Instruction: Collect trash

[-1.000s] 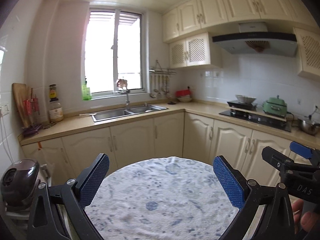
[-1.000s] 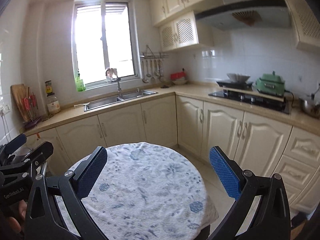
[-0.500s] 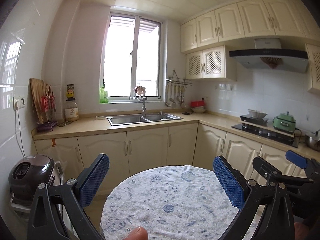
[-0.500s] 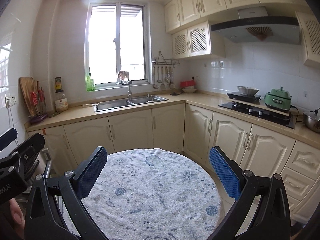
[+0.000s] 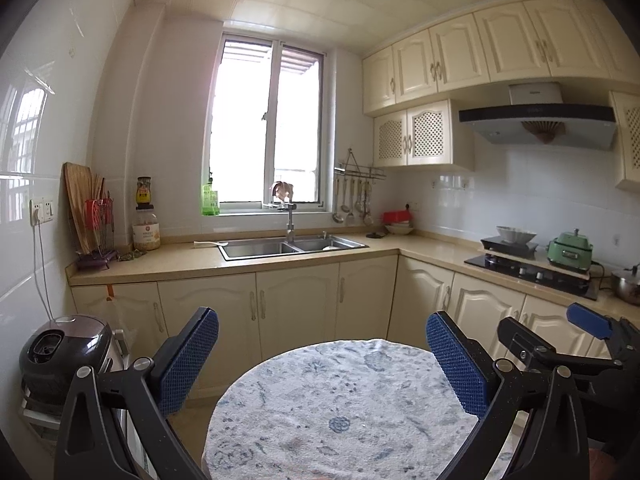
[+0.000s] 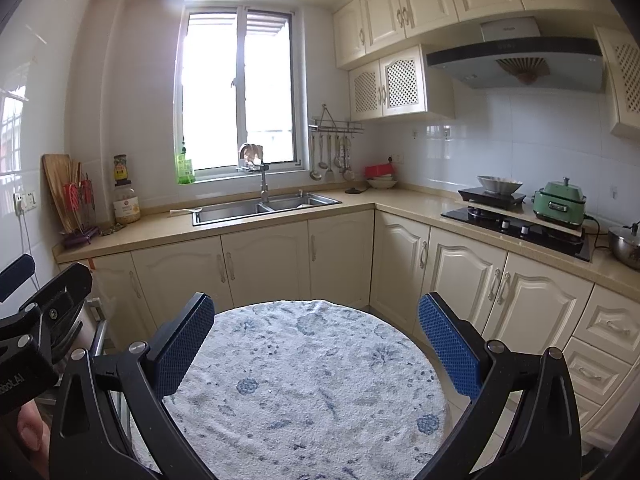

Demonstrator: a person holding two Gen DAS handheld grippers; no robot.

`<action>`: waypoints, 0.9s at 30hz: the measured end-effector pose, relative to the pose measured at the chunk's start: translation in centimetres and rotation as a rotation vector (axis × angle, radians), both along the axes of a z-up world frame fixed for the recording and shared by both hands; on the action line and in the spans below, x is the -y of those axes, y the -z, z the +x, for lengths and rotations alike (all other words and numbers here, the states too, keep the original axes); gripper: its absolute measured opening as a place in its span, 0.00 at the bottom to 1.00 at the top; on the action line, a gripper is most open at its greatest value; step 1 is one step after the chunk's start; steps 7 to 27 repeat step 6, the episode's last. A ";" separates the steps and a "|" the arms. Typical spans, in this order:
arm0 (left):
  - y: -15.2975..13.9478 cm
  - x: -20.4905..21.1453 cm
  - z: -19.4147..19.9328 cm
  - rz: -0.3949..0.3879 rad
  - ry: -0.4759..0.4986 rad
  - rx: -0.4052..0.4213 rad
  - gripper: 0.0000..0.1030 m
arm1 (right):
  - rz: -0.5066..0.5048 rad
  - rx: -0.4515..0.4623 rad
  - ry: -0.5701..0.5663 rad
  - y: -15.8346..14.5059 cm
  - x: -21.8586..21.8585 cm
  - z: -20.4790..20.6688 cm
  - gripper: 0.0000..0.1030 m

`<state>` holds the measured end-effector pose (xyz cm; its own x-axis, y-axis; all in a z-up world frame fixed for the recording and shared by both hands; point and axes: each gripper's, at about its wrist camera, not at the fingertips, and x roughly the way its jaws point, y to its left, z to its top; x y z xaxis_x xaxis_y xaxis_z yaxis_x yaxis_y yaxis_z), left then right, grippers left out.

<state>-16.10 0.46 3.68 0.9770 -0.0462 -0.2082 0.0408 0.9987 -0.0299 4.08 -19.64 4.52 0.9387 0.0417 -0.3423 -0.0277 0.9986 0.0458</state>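
Note:
No trash shows in either view. My left gripper is open and empty, held above a round table with a blue-and-white patterned cloth. My right gripper is open and empty above the same cloth. In the left wrist view the right gripper shows at the right edge. In the right wrist view the left gripper shows at the left edge. Both point toward the kitchen counter and window.
An L-shaped counter carries a double sink, a jar, a chopping board rack, a hob and a green pot. A rice cooker stands left of the table. Cream cabinets run below.
Both grippers have tilted up, so more wall and ceiling show and the table sits lower in view. The jaws have stayed open.

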 end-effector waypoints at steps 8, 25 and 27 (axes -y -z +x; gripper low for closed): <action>0.9 0.8 -0.5 -0.011 0.028 0.012 0.99 | 0.001 0.000 0.001 0.0 -0.2 0.0 1.00; 0.9 0.8 -0.5 -0.011 0.028 0.012 0.99 | 0.001 0.000 0.001 0.0 -0.2 0.0 1.00; 0.9 0.8 -0.5 -0.011 0.028 0.012 0.99 | 0.001 0.000 0.001 0.0 -0.2 0.0 1.00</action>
